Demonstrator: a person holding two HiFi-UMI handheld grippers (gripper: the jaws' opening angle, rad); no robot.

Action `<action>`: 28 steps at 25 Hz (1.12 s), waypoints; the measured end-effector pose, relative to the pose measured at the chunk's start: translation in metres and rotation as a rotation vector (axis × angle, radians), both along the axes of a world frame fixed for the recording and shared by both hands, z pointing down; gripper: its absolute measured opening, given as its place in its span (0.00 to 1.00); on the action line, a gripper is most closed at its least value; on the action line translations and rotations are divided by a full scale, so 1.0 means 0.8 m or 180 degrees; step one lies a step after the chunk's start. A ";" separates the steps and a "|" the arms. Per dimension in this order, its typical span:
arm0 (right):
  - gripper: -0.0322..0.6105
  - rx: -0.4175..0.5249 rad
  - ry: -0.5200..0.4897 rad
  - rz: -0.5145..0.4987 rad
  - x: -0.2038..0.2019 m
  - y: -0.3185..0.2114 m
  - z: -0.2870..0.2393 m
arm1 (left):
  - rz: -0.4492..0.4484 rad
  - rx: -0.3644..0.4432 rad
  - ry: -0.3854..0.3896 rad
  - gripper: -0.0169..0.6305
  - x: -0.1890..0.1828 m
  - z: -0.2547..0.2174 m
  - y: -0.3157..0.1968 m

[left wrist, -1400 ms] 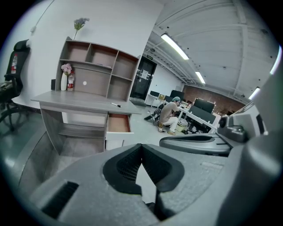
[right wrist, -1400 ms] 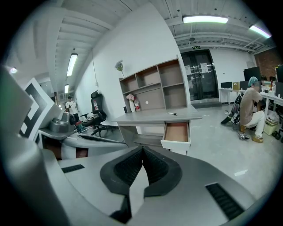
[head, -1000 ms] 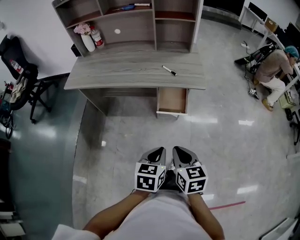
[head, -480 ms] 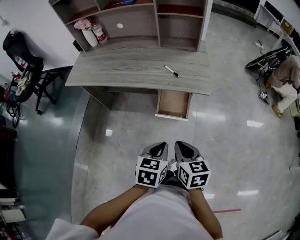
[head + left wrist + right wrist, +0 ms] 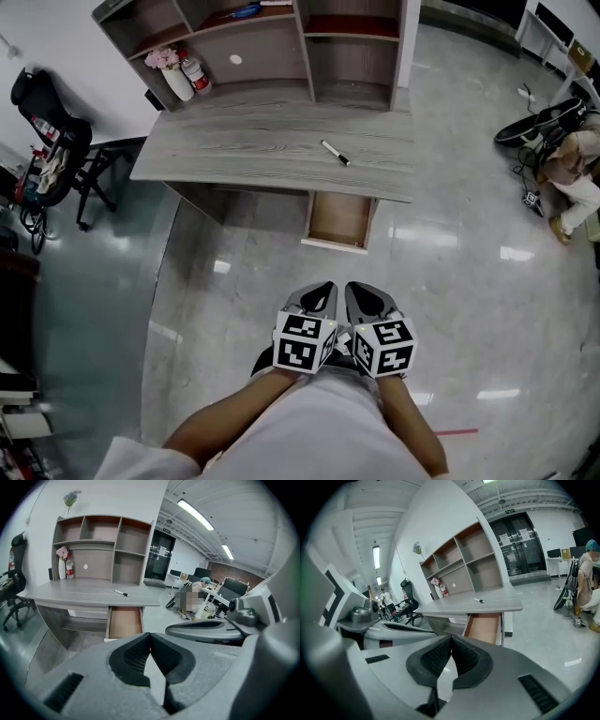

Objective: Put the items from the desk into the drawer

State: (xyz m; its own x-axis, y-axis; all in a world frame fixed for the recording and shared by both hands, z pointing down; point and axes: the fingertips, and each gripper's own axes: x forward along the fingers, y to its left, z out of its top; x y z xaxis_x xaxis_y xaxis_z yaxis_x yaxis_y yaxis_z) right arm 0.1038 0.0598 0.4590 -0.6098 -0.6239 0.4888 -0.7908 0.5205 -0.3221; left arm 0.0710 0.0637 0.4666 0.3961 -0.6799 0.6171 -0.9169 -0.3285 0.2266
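Head view, looking steeply down: one grey wood-grain worktop point(image 5: 234, 155) carries one white marker pen with a black cap point(image 5: 335, 153), which lies diagonally on the right half of the surface, just behind the front edge. Directly below that stretch of edge, one drawer with a brown wooden interior point(image 5: 339, 220) stands pulled out over the polished grey floor point(image 5: 469, 281). At the back of the worktop rises one grey open shelf unit point(image 5: 281, 47); at its left end stand one white vase of pink flowers point(image 5: 176, 82) and, just beside it, one red-and-white bottle point(image 5: 196, 73). One black office chair point(image 5: 52, 141) stands to the left of the worktop, and one seated person point(image 5: 572, 169) is visible far right. Two grippers appear at the bottom centre, side by side and close to the person's body, each bearing one cube with square markers: the left gripper point(image 5: 317, 295) and the right gripper point(image 5: 366, 298). Both hang over the floor, well apart from the marker pen and the drawer. Left gripper view and right gripper view: in each, the two black ribbed pads meet at their tips, so each gripper is fully closed with nothing between its jaws and touches no object; the worktop, marker pen and drawer lie ahead in the distance.
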 end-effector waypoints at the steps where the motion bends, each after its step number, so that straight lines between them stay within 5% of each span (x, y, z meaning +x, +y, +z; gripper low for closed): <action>1: 0.05 0.0009 -0.0001 -0.0013 0.000 -0.002 -0.001 | -0.0012 0.0005 -0.0004 0.03 0.001 -0.001 -0.003; 28: 0.05 0.0060 0.0205 0.0128 -0.038 -0.189 0.009 | 0.0254 -0.0068 0.0134 0.03 -0.031 0.021 -0.202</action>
